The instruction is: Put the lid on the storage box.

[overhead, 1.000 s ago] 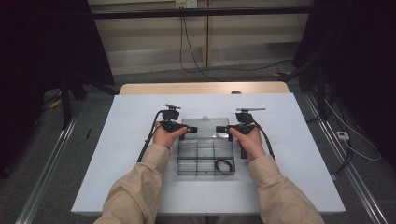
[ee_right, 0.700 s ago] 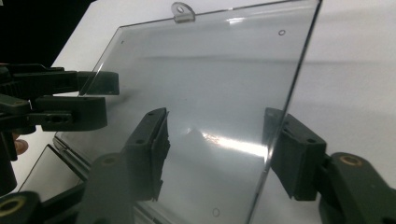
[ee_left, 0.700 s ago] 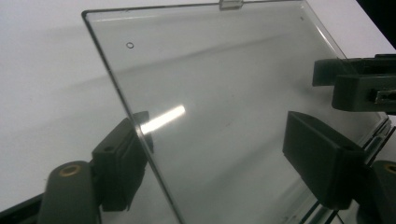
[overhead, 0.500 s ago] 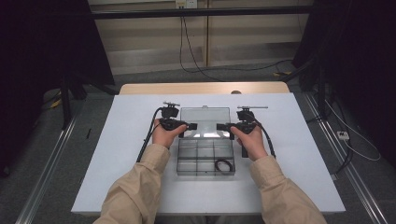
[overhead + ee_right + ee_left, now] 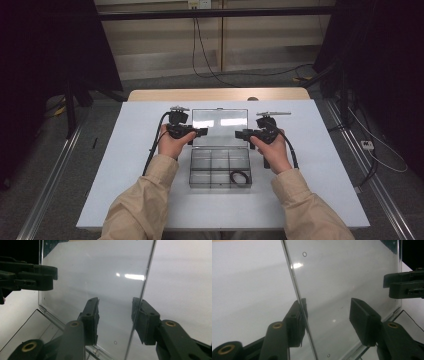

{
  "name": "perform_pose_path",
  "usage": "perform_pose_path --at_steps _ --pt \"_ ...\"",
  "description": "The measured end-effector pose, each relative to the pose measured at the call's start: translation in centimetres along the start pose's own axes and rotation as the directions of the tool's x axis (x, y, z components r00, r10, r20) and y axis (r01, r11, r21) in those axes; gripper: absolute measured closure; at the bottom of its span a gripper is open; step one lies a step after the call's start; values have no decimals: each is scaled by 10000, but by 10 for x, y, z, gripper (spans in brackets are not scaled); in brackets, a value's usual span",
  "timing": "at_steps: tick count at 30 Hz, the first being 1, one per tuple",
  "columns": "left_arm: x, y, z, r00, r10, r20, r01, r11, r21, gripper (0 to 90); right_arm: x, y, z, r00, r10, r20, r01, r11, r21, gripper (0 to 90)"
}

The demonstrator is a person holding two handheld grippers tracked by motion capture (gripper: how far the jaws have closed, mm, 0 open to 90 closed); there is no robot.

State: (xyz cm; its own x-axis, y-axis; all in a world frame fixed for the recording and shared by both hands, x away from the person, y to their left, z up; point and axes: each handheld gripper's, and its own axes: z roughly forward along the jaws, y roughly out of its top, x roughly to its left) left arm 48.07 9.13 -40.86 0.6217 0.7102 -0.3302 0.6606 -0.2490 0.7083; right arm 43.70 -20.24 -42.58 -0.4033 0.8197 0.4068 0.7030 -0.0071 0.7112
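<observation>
Your left gripper (image 5: pixel 325 322) straddles the left edge of the clear lid (image 5: pixel 347 290); its jaws have just been closing, one pad touching the edge, the other apart. Your right gripper (image 5: pixel 404 286) shows far right.

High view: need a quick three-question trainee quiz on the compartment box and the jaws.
1. True or false: the clear lid of the compartment box lies shut.
2. Which compartment holds the black ring? A: near right. B: far left. C: near middle.
3. Fill in: the left gripper and the right gripper each straddle a side ____ of the lid.

Key:
1. False. The lid stands open.
2. A.
3. Edge. Both pairs of jaws have just been closing with the lid between them, and it is not yet clamped from both sides.
</observation>
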Motion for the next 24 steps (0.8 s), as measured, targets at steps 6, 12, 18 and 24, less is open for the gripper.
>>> perform_pose_path --at_steps 6,12,18,24 --pt "-2 -2 -9 9997 239 65 -237 9994 -241 562 2 -1 -7 9992 -408 -36 408 9990 -187 627" --pt "-2 -5 -16 9992 326 240 -317 9987 -402 595 6 -3 -12 9975 -708 -44 706 9969 -349 645" --pt "-8 -7 -24 9974 669 284 -655 9967 -472 608 8 -4 -18 9948 -999 -192 990 9941 -440 648" --pt "-11 -10 -30 9953 909 335 -887 9941 -626 607 12 -6 -24 9895 -1440 -156 1430 9884 -516 646"
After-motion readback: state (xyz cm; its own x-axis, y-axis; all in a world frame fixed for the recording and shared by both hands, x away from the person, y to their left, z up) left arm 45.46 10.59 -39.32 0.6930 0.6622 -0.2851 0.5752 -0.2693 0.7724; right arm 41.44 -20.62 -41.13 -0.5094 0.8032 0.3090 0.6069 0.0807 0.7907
